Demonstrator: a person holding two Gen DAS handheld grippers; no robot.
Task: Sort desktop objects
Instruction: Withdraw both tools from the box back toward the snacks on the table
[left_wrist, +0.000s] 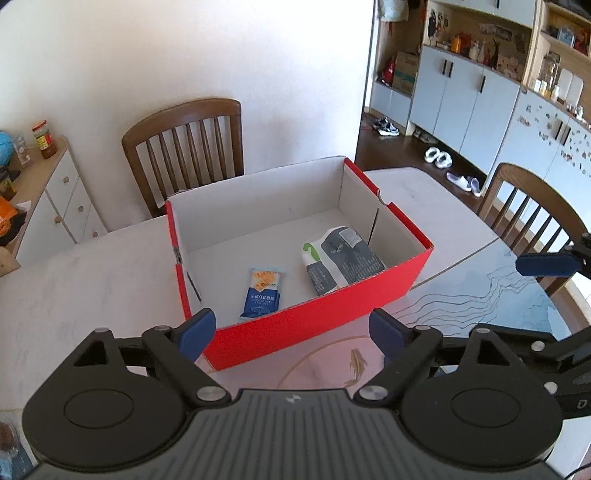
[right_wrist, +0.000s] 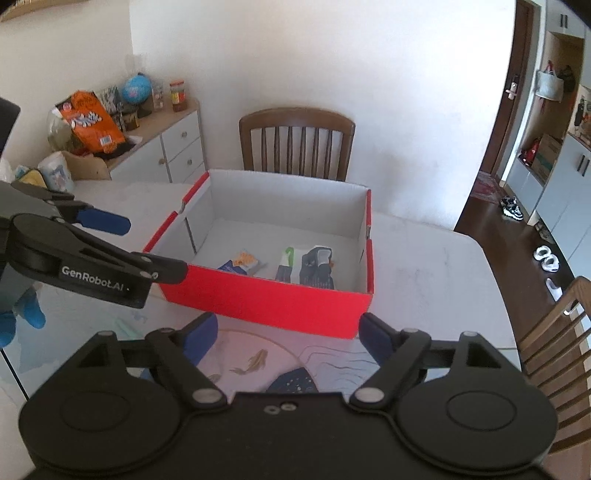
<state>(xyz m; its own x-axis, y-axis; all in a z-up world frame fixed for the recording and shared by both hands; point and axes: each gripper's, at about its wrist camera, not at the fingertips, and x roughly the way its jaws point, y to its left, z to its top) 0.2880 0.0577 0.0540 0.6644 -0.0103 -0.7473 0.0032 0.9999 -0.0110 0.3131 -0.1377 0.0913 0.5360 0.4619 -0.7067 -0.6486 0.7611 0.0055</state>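
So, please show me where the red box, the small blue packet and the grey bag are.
red box (left_wrist: 306, 325), left wrist view, on its near red wall.
small blue packet (left_wrist: 263, 297), left wrist view, on its blue lower half.
grey bag (left_wrist: 343, 260), left wrist view, on its dark printed face.

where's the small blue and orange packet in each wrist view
Left wrist view: the blue and orange packet lies on the floor of the red box, centre of picture, left of the grey pouch.
Right wrist view: the same packet sits just behind the box's near wall, left of centre.
Shared landmark: the wooden chair behind the box.
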